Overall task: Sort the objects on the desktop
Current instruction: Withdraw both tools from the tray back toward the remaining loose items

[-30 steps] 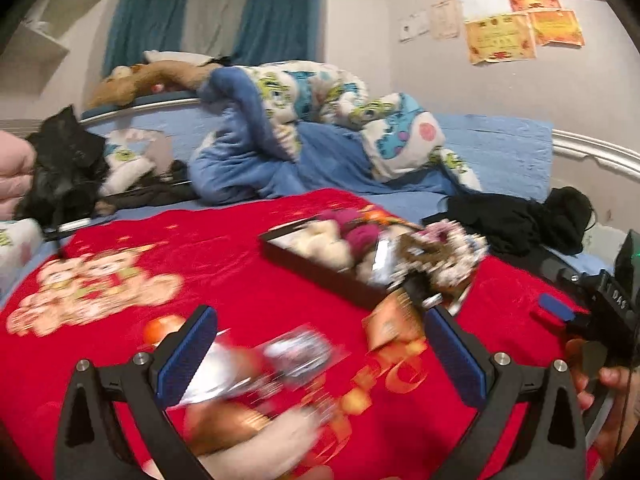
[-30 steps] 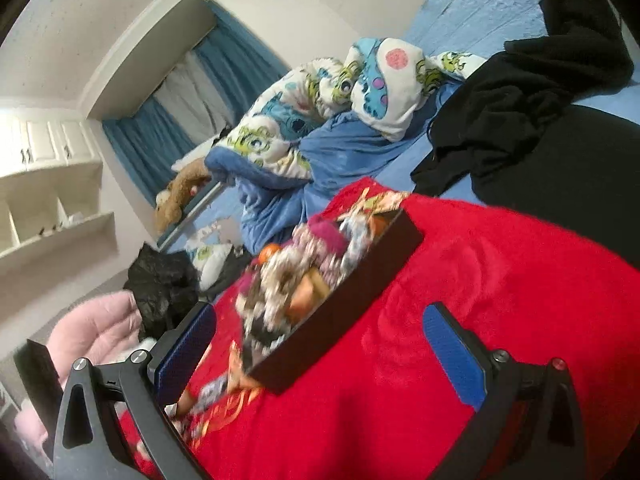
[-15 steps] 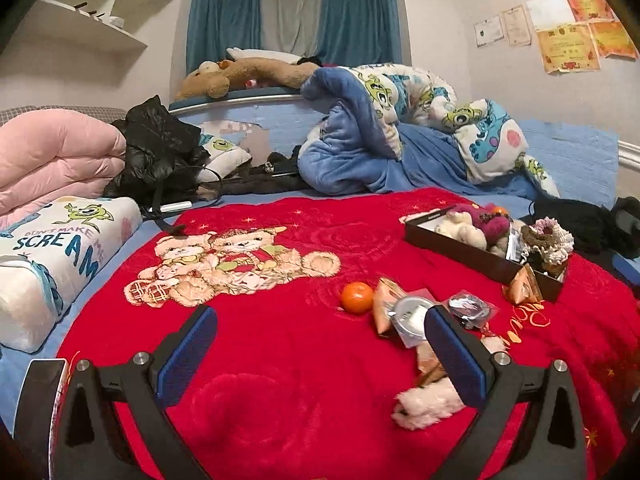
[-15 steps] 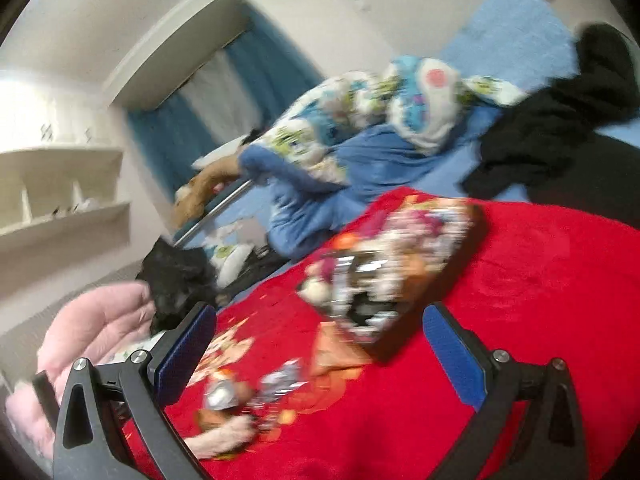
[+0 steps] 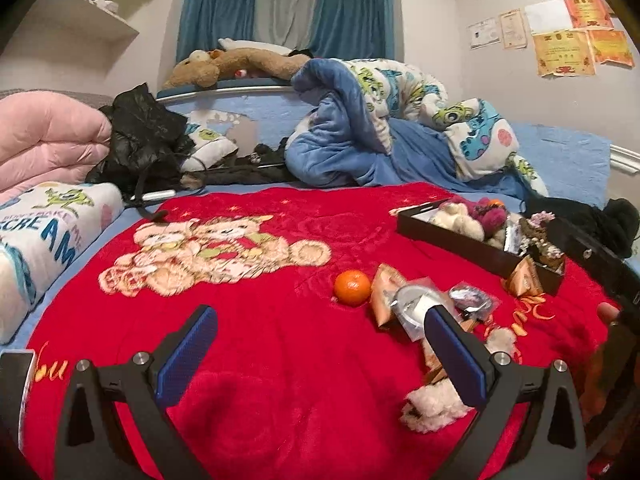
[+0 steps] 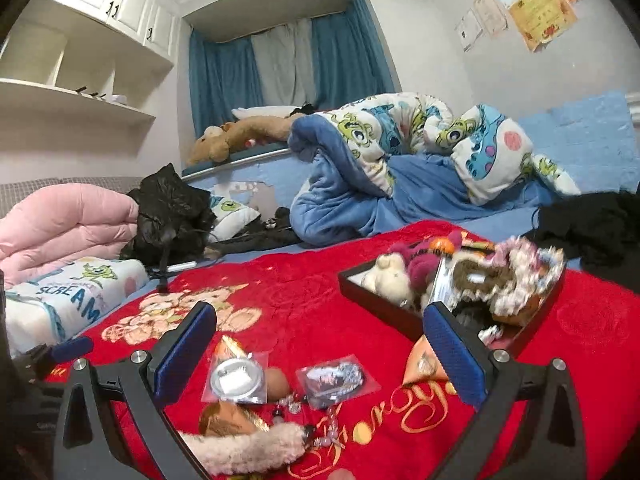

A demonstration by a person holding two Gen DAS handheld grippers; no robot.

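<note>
A black tray (image 5: 460, 246) (image 6: 380, 308) full of plush toys and trinkets sits on the red blanket (image 5: 260, 320) at the right. Loose items lie in front of it: an orange (image 5: 352, 287), orange snack packets (image 5: 386, 292) (image 6: 424, 364), a round tin in a clear bag (image 5: 414, 308) (image 6: 236, 376), a bagged trinket (image 5: 470, 298) (image 6: 334, 376) and a fluffy pink charm (image 5: 432, 404) (image 6: 248, 448). My left gripper (image 5: 320, 356) is open and empty, left of the items. My right gripper (image 6: 320, 354) is open and empty above them.
A rumpled blue and cartoon-print duvet (image 5: 392, 120) lies behind the blanket. A black bag (image 5: 140, 140), a pink quilt (image 5: 44, 140) and a printed pillow (image 5: 44, 232) are at the left. Black clothing (image 5: 592, 220) lies at the right.
Both grippers have pulled back and swung left, widening the view. The loose items now sit further ahead of the left gripper; the right gripper now looks at them instead of the tray alone.
</note>
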